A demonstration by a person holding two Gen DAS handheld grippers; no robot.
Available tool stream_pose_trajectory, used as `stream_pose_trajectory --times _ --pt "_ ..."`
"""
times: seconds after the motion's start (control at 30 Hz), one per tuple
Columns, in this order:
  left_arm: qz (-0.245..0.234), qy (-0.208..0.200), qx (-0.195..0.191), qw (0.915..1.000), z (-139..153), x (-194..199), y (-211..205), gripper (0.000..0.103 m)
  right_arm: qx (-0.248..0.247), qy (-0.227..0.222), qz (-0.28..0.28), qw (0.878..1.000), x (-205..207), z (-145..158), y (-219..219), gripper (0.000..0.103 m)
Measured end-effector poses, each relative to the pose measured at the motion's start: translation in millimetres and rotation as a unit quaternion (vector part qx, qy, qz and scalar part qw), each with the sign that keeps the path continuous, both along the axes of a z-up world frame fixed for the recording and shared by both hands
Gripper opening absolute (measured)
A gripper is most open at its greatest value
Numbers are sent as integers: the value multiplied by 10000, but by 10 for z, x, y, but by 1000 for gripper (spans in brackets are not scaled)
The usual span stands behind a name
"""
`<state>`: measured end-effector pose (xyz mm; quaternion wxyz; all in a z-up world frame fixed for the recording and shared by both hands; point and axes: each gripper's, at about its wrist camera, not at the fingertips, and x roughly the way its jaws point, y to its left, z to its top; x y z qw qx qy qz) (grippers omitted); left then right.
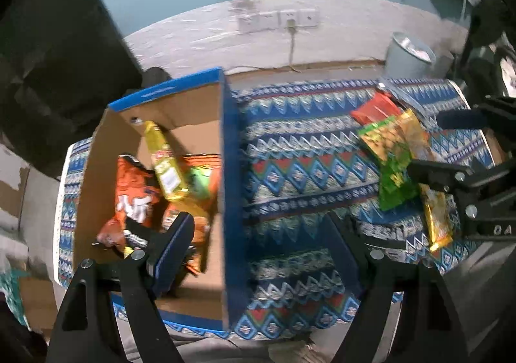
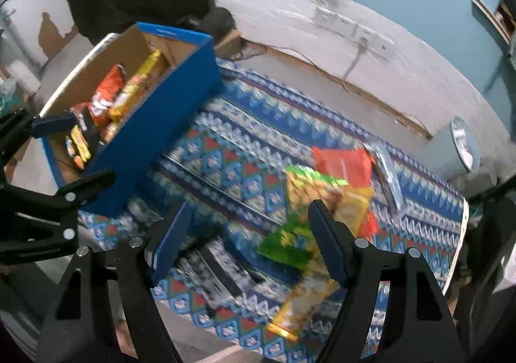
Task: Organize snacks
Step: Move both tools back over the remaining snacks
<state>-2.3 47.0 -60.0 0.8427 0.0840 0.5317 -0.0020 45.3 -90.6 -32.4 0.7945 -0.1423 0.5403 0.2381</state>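
A blue cardboard box (image 1: 230, 189) stands on the patterned tablecloth (image 1: 296, 150) at the left; it also shows in the right wrist view (image 2: 154, 124). It holds an orange chip bag (image 1: 132, 198) and a yellow packet (image 1: 164, 166). My left gripper (image 1: 258, 247) is open and empty over the box's right wall. A pile of snacks lies to the right: a green bag (image 2: 287, 243), a red bag (image 2: 343, 164), and a yellow packet (image 2: 298, 308). My right gripper (image 2: 248, 240) is open and empty above the pile's left side.
A grey bin (image 1: 408, 55) stands on the floor behind the table. A silver packet (image 2: 387, 176) lies at the table's far right. The table's right edge (image 2: 458, 250) is close to the snack pile. A dark shape (image 1: 58, 50) looms behind the box.
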Motion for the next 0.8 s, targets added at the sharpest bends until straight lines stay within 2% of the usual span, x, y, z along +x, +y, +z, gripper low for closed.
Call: stream_pose_trajectory --times 0.17,0.37,0.5,0.7,0.8 --pt "-218 189 68 9996 -145 -2 -250 83 -95 142 -204 9996 2 -175 -271 75" --pt "-276 597 -177 9977 -356 88 -454 83 -241 301 -442 9983 29 -405 -555 75" --pt "-291 663 -129 9973 -464 138 -530 83 -375 482 -591 9964 47 -623 -711 75" --pt "-287 1037 -379 9935 -649 220 -574 83 -494 681 -786 9933 89 -925 -868 75" --pt "-309 1081 -320 9931 -741 261 -609 83 -536 743 -838 9923 104 -1052 -891 75"
